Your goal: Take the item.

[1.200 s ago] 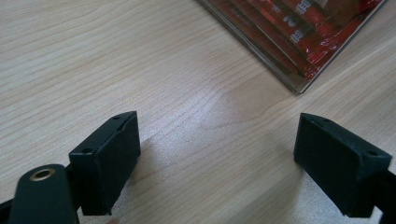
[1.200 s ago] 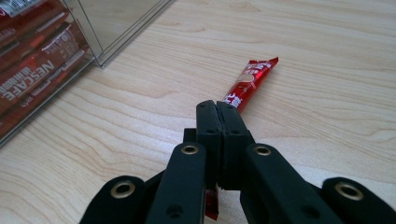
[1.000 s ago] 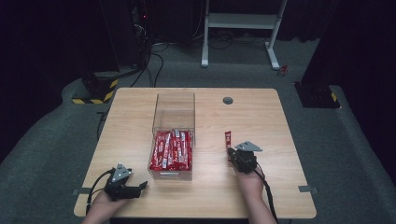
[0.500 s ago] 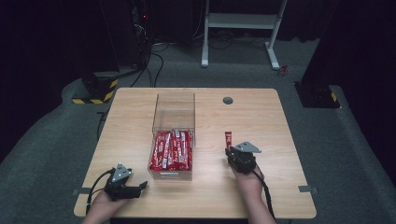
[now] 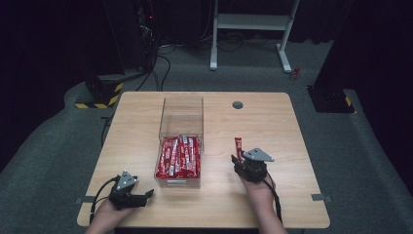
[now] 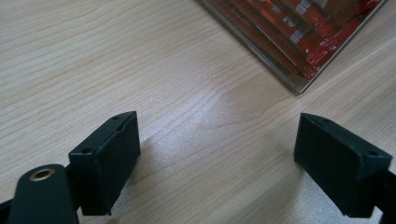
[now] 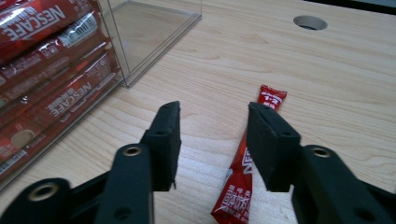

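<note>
Little has changed over the last second: the right hand-held gripper (image 5: pixel 242 161) has eased a touch toward the person, and the single red sachet (image 5: pixel 238 146) lies where it lay before, on the bare wood. The left hand-held gripper (image 5: pixel 144 196) has not shifted, low at the near left of the table (image 5: pixel 292 195).

Nearest the person, the left hand (image 5: pixel 104 219) is cut off by the bottom edge. Its gripper lies almost flat, its jaws spread wide with nothing but wood grain between them; in the left gripper view (image 6: pixel 215 154) a corner of the clear box (image 6: pixel 299 84) crosses the top, its far part out of frame.

The right hand (image 5: pixel 258 192) sits a little farther in. In the right gripper view (image 7: pixel 212 140) its jaws stand parted and grasp nothing; the sachet (image 7: pixel 247 177) lies on the table under the right-hand jaw, which hides part of its middle, and its near end is cut off by the frame.

Between the two grippers stands the clear box (image 5: pixel 181 112), its near half packed with red sachets (image 5: pixel 179 157), its far half bare. The print on them is legible only close up. Beyond, a round cable hole (image 5: pixel 237 105) sits near the far edge, and the room behind is too dark to make out.
</note>
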Tool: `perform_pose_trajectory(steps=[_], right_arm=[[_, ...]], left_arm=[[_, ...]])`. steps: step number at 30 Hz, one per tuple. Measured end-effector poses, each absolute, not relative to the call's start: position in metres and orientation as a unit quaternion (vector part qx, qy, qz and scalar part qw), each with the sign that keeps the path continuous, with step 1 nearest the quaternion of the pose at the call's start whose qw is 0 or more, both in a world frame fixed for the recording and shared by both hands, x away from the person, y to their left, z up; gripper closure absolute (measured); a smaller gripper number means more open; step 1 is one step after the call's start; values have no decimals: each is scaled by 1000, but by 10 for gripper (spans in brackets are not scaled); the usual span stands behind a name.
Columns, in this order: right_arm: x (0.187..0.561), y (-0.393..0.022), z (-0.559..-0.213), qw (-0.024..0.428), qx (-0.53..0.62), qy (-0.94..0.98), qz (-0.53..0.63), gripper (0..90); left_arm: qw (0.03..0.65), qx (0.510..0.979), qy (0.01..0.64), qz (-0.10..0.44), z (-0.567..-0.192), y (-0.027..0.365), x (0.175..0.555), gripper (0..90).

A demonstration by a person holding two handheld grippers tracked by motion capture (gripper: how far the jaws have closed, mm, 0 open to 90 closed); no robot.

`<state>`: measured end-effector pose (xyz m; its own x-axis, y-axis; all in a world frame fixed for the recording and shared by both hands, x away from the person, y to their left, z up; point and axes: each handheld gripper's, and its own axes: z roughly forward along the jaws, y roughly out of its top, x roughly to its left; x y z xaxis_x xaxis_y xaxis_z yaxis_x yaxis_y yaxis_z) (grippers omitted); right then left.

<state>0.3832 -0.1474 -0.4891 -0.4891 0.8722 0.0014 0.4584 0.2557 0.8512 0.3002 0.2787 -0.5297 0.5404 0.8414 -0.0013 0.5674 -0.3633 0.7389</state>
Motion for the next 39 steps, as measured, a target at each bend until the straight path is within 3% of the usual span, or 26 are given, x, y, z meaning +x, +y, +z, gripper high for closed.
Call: perform_pose_trajectory(steps=[13, 33, 39], right_arm=[[375, -155, -488, 236, 442, 755, 422, 348], [359, -216, -495, 251, 482, 732, 411, 316], [358, -233, -504, 251, 506, 728, 388, 264]], left_arm=[[355, 804, 437, 191, -530, 279, 300, 150], [354, 805, 436, 191, -530, 278, 300, 150], [354, 805, 436, 191, -530, 278, 300, 150]])
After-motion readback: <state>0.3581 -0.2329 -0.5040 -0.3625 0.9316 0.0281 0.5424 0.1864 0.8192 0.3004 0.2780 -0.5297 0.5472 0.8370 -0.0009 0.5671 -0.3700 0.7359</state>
